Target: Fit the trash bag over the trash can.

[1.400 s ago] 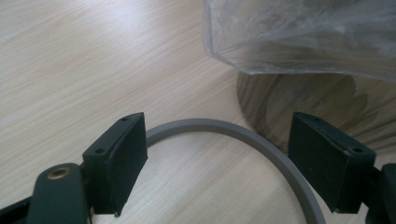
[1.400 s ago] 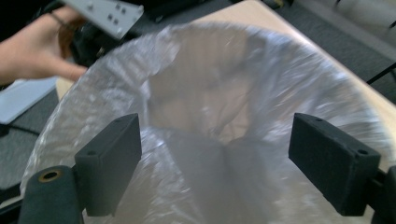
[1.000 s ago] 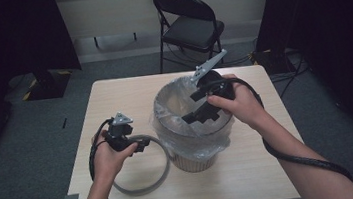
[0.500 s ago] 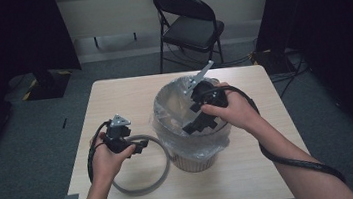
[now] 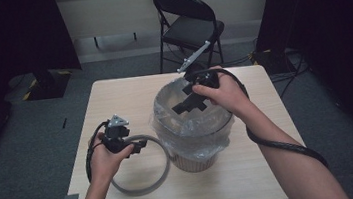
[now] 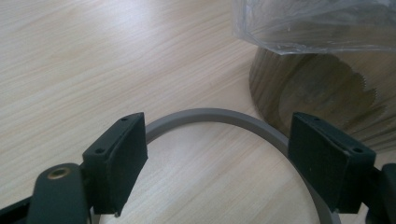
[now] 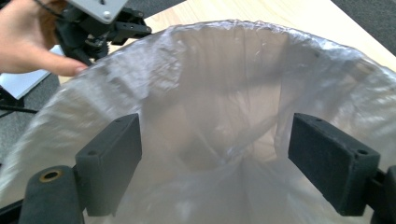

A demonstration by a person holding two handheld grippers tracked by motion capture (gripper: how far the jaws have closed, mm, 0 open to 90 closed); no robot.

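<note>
My right gripper (image 5: 181,108) hangs over the mouth of the bag-lined bin (image 5: 193,128) mid-table, jaws wide, nothing between them. My left gripper (image 5: 142,146) rests just left of the bin, jaws wide above the grey ring (image 6: 210,116) lying flat.

I am looking along my right gripper (image 7: 215,177), its jaws standing wide apart over the mouth of the clear bag (image 7: 224,93). Beyond the bag's far rim, my left hand (image 7: 28,37) is holding the left gripper (image 7: 100,25) above the wooden table (image 7: 280,18).
</note>
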